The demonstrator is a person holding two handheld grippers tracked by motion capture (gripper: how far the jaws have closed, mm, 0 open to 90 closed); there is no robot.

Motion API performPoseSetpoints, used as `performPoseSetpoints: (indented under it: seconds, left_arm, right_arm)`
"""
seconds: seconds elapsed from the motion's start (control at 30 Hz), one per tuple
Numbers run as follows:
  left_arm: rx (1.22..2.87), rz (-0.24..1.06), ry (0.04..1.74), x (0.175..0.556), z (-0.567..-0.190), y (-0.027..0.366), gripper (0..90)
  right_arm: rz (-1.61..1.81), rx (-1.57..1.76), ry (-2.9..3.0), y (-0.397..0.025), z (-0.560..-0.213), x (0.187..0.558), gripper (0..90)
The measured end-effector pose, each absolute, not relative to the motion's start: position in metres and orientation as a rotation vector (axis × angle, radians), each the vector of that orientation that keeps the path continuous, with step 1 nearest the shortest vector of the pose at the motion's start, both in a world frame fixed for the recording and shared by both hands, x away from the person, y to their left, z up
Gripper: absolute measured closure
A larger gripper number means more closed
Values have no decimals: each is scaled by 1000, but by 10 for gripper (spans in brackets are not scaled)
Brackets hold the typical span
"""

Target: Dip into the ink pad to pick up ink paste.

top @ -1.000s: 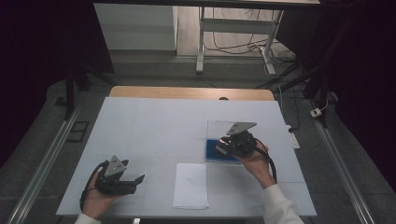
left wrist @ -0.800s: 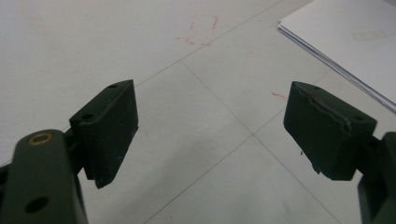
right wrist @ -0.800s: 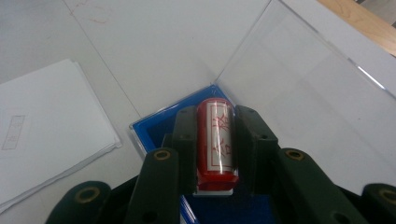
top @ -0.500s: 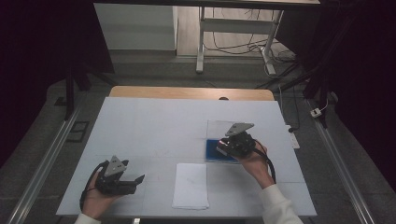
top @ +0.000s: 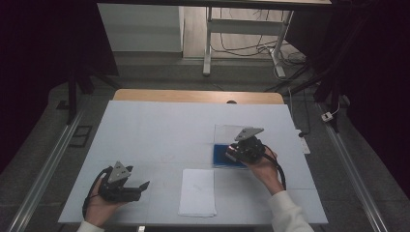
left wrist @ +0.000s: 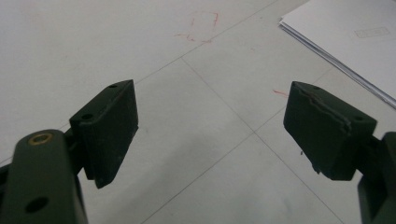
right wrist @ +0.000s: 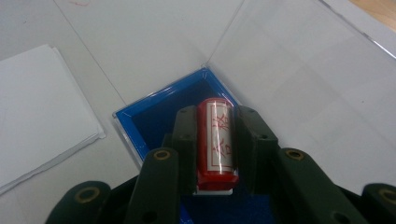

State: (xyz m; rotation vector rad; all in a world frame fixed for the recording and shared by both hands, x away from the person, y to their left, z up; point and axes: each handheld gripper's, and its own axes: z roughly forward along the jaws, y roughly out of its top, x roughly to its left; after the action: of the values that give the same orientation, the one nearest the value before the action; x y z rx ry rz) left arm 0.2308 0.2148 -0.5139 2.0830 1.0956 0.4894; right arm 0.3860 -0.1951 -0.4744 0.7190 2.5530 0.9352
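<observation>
A red cylindrical stamp (right wrist: 215,140) with a white label and red characters lies lengthwise between the jaws of my right gripper (right wrist: 215,122), which is shut on it just above a blue box (right wrist: 154,114). The box's clear lid (right wrist: 299,70) lies flat beyond it. In the high view the right gripper (top: 235,153) hovers over the blue box (top: 223,162) at the table's right. My left gripper (top: 141,186) rests near the front left, and in its own view the left gripper (left wrist: 210,130) stands open over bare table.
A stack of white paper (top: 197,192) lies at the front middle of the white table (top: 159,125), between the two grippers; its corner (left wrist: 345,37) shows in the left gripper view. Faint red marks (left wrist: 201,28) are on the tabletop.
The right gripper with the stamp has shifted slightly left and down over the blue box. The left gripper has not moved.
</observation>
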Motion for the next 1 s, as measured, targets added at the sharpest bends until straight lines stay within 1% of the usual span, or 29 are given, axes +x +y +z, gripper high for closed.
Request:
performPoseSetpoints:
  seconds: [1.0]
  left_arm:
    - [2086,489,1103,230,-514,216,184]
  right_arm:
    - [887,750,2567,-194,-479,387,704]
